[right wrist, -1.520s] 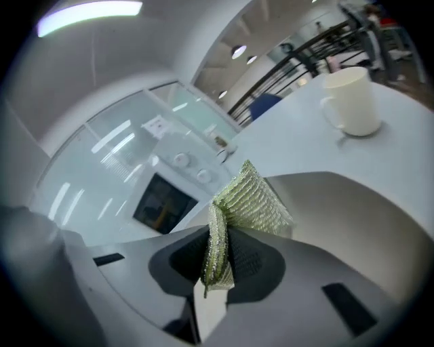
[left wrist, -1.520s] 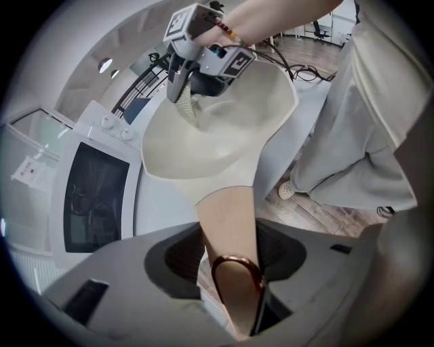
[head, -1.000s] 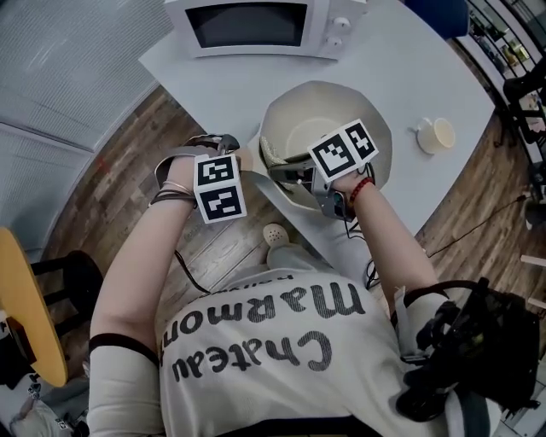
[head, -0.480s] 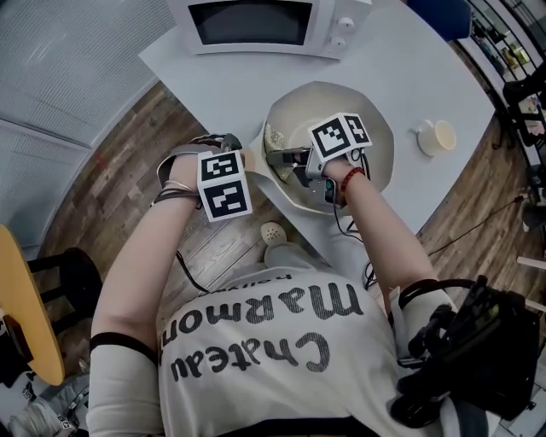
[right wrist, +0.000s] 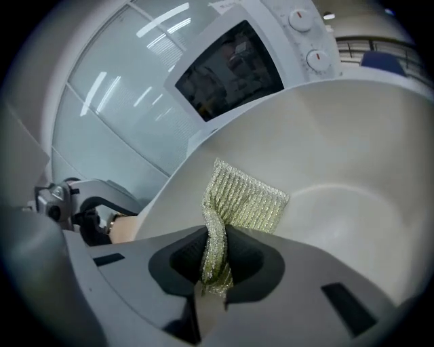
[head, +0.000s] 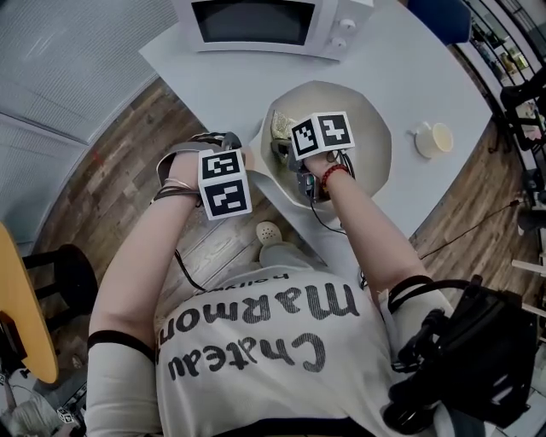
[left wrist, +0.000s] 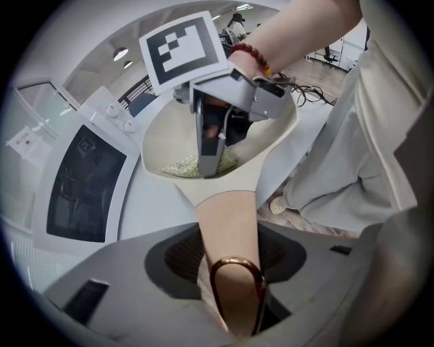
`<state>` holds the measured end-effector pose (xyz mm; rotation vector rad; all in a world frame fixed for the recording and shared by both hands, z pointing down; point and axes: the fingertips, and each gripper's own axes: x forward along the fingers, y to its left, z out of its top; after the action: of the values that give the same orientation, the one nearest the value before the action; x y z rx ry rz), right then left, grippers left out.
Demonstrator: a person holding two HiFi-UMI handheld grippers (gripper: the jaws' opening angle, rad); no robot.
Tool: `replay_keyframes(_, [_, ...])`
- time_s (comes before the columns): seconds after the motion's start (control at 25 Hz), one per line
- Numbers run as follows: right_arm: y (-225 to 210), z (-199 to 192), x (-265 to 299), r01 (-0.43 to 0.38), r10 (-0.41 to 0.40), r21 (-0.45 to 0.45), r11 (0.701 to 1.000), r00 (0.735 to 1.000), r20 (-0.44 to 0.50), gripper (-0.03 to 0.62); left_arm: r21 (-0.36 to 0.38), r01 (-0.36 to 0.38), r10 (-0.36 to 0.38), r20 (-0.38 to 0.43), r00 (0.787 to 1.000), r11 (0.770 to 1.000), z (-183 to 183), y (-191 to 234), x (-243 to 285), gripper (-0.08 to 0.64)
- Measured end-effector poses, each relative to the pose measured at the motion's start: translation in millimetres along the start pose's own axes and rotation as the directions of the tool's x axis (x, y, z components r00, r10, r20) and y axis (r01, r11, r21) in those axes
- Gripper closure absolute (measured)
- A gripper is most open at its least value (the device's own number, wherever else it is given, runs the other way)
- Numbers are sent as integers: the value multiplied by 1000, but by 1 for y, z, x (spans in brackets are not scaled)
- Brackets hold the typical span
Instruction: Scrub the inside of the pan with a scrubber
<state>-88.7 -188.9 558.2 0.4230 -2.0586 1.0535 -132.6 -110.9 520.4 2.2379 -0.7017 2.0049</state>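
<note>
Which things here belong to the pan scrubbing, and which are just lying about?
In use: pan, pan handle held by left gripper, scrubber held by right gripper inside the pan.
Lying about: microwave, cup, on the table.

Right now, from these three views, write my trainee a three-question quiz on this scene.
1. True or false: the right hand-held gripper is shut on the scrubber.
2. What does the left hand-held gripper clamp? A) pan's handle B) cup C) scrubber
3. Name the appliance standing beyond the pan in the head view.
Key: 1 true; 2 A; 3 microwave.
</note>
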Motion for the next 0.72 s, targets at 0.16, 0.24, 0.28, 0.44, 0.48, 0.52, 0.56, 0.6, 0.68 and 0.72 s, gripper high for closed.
replay_keyframes(0.16, [-14, 4, -1, 149, -148, -76, 986, 989, 11, 537, -28, -3, 3, 23, 1000, 1000, 4, -2, 0, 362])
replay_keyframes(0.24, [-16, 5, -1, 182, -182, -83, 980, 983, 11, 537, -46, -1, 3, 39, 999, 999, 5, -2, 0, 362])
replay_keyframes(0.28, [-20, 6, -3, 214, -213, -91, 973, 977, 14, 537, -52, -2, 4, 45, 999, 999, 5, -2, -1, 362])
replay_keyframes(0.44, [-44, 13, -12, 355, -349, -147, 923, 935, 62, 540, -44, -15, 16, 42, 999, 999, 6, -1, -1, 359])
replay_keyframes(0.48, [-48, 15, -14, 361, -355, -138, 922, 932, 66, 540, -44, -15, 17, 40, 999, 999, 5, -1, -1, 359])
replay_keyframes(0.52, [-53, 16, -15, 365, -359, -119, 923, 931, 71, 540, -46, -16, 17, 38, 999, 999, 4, -1, 0, 359])
replay_keyframes(0.56, [-59, 18, -18, 370, -364, -96, 924, 928, 77, 541, -48, -16, 18, 38, 999, 999, 4, -1, 0, 359])
replay_keyframes(0.6, [-66, 20, -22, 379, -373, -74, 922, 924, 84, 541, -49, -18, 20, 38, 999, 999, 4, -1, 1, 360])
replay_keyframes(0.68, [-81, 23, -29, 399, -395, -34, 916, 914, 93, 543, -50, -19, 21, 38, 999, 999, 3, -1, 2, 362])
replay_keyframes(0.72, [-88, 24, -33, 409, -405, -17, 913, 909, 94, 543, -49, -19, 21, 37, 999, 999, 2, -2, 2, 362])
